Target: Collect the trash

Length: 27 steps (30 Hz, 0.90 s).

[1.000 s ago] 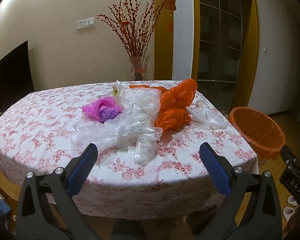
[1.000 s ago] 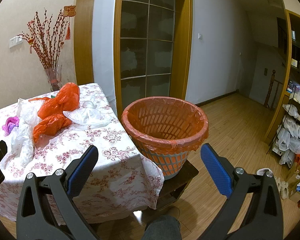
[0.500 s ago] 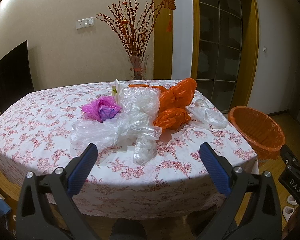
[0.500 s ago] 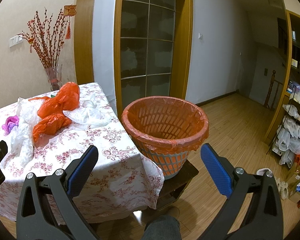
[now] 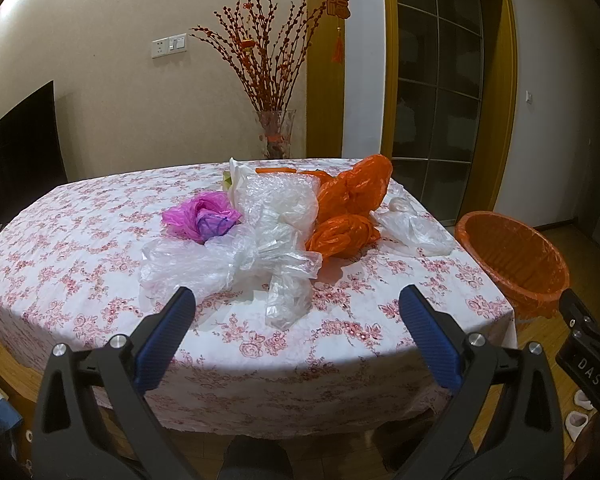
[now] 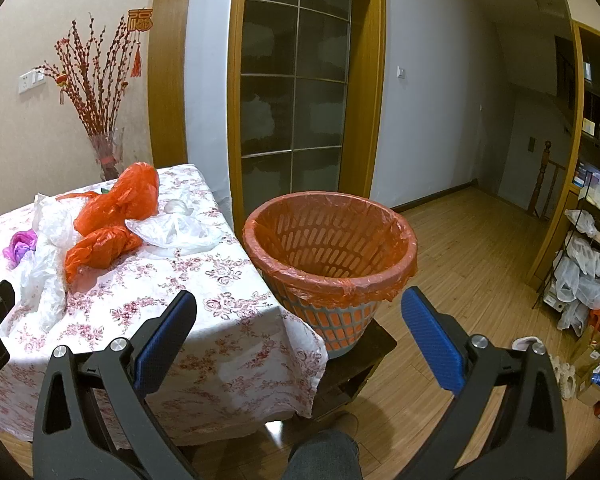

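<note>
Crumpled plastic bags lie in a heap on the floral tablecloth (image 5: pixel 80 248): clear bags (image 5: pixel 236 256), a pink and purple bag (image 5: pixel 204 218), orange bags (image 5: pixel 348 208) and a small clear bag (image 5: pixel 414 228). The orange bags (image 6: pixel 112 216) also show in the right wrist view. An orange-lined trash basket (image 6: pixel 330 256) stands on a dark stool beside the table's right end. My left gripper (image 5: pixel 296 304) is open and empty, near the table's front edge, short of the clear bags. My right gripper (image 6: pixel 298 304) is open and empty, in front of the basket.
A glass vase of red branches (image 5: pixel 274 136) stands behind the table's far edge. A glass door (image 6: pixel 296 108) is behind the basket. A rack with bags and boxes (image 6: pixel 584 272) stands at the right on the wooden floor (image 6: pixel 480 264).
The left gripper has edged slightly toward the table; the bags sit a touch lower in its view. The right gripper has hardly moved.
</note>
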Each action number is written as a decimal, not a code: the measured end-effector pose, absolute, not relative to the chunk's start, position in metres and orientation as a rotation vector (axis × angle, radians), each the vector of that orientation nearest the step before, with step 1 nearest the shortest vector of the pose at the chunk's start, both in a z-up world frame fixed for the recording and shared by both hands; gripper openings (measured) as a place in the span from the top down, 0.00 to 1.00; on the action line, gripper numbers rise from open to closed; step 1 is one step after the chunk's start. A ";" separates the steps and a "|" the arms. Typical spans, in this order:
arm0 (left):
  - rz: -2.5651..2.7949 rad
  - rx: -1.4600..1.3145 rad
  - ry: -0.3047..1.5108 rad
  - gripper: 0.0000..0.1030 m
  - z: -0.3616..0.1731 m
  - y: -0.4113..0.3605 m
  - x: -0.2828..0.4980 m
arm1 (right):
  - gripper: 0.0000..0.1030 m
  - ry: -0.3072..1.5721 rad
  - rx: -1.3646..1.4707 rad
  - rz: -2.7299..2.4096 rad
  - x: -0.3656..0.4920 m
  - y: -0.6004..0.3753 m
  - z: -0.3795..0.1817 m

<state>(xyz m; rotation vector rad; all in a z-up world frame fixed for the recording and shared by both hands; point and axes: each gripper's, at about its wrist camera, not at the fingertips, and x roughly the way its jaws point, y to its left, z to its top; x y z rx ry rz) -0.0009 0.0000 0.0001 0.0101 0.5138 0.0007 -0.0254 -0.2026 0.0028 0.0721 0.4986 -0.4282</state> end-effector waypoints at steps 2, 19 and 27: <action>0.000 0.010 0.513 0.04 0.000 0.000 -0.002 | 0.02 0.499 0.072 -0.428 -0.025 -0.203 0.003; 0.000 0.010 0.519 0.04 0.000 0.000 0.001 | 0.02 0.501 0.071 -0.429 -0.025 -0.202 0.003; 0.000 0.010 0.520 0.04 0.000 0.000 0.001 | 0.02 0.502 0.071 -0.430 -0.024 -0.202 0.003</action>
